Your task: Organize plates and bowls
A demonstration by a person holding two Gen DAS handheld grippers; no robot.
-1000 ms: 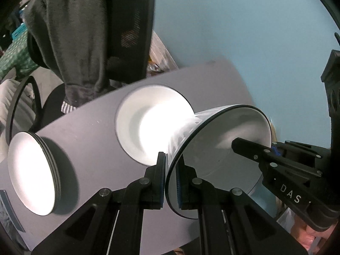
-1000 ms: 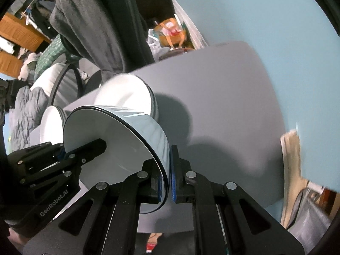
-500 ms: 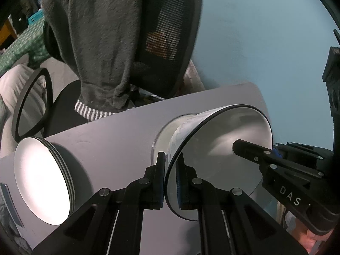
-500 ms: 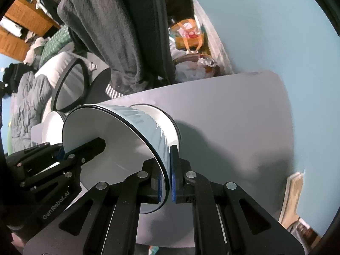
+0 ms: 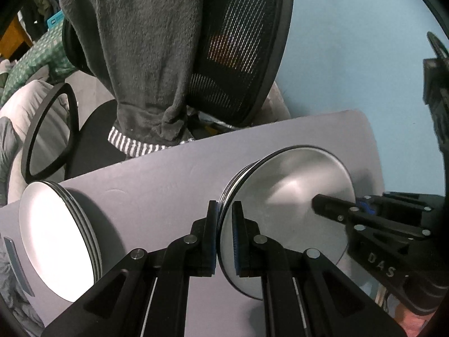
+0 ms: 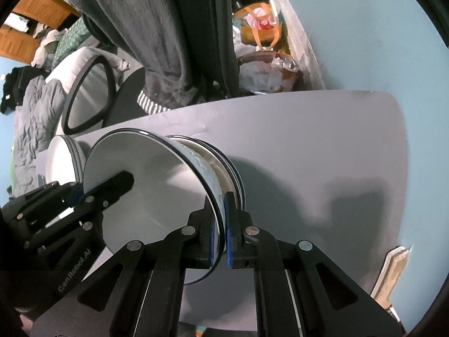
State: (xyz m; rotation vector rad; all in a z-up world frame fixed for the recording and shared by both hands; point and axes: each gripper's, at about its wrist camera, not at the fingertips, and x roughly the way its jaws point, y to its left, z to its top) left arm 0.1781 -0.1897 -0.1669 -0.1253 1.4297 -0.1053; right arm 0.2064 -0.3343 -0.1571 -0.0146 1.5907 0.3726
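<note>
Nesting, item one: white round bowl with a thin black rim (image 5: 286,210), carried by both tools at opposite edges. Left gripper (image 5: 226,234) clamped on the near rim in its own view; right gripper (image 6: 220,234) likewise clamped on the opposite rim. Location: directly over, and apparently partly seated in, a stack of matching white bowls (image 6: 230,168) on the grey tabletop (image 6: 322,154); whether it rests fully I cannot tell. Item two: stack of white black-edged plates (image 5: 56,238), well apart to the left on the same table. Step in hand, as judged: setting the bowl into its stack. Next move calls for a level, centred lowering, then releasing both rims together.
</note>
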